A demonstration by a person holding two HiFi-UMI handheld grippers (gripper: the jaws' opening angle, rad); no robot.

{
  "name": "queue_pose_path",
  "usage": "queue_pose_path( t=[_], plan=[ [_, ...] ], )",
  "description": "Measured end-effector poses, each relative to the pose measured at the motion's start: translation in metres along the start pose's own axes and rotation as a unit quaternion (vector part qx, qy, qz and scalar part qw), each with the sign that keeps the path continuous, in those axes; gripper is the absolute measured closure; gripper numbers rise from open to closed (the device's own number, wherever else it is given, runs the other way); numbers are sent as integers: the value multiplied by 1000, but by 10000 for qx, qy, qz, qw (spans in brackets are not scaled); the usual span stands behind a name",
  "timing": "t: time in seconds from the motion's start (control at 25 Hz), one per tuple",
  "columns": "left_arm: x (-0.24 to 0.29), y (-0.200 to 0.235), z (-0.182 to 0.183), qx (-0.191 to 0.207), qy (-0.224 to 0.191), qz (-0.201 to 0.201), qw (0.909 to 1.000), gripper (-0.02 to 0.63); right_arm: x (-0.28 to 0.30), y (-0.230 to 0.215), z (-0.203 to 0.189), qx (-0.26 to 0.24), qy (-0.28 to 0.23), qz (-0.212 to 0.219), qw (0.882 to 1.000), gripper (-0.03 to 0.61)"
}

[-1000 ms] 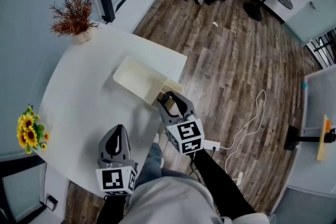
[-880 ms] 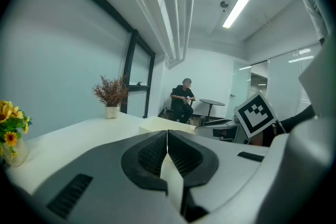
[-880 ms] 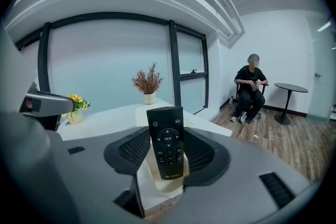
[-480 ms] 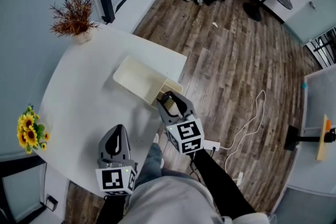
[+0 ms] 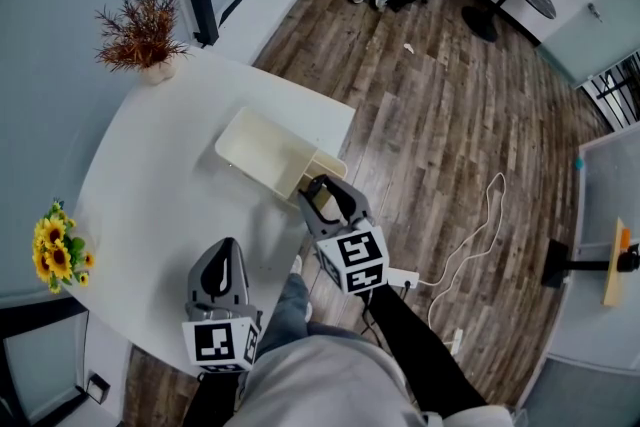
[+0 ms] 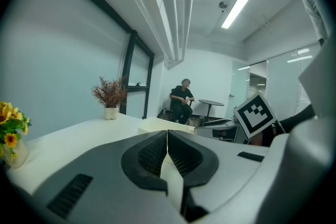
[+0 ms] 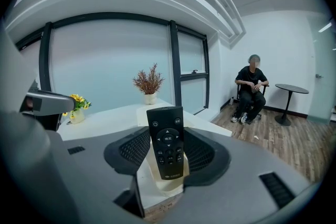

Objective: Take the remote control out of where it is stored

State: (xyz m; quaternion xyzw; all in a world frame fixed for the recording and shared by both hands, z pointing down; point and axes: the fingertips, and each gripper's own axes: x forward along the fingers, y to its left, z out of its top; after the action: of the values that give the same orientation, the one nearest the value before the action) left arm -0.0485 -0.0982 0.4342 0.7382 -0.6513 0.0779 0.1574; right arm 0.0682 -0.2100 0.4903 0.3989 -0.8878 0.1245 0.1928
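White table point(image 5: 150, 195) fills the head view, with a cream box point(image 5: 262, 150) near its edge, the right gripper point(image 5: 322, 187) at the box's open end and the left gripper point(image 5: 226, 253) over bare tabletop. In the left gripper view, the jaws press together on nothing. In the right gripper view, the jaws pinch a black remote point(image 7: 167, 144), held upright over the box.

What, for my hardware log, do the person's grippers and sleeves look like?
The left gripper and right gripper both have grey rounded shells tapering to two jaws lined with black mesh-textured pads. Each carries a white cube with black square markers. The sleeves are black.
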Motion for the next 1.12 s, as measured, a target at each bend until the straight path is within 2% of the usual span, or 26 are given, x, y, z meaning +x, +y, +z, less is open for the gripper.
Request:
queue_pose_path(
  t=[1.12],
  plan=[
    [-3,-3,2,15,-49,-44,10000,604,-7,-1,5,34,-69,-45,10000,380]
  ],
)
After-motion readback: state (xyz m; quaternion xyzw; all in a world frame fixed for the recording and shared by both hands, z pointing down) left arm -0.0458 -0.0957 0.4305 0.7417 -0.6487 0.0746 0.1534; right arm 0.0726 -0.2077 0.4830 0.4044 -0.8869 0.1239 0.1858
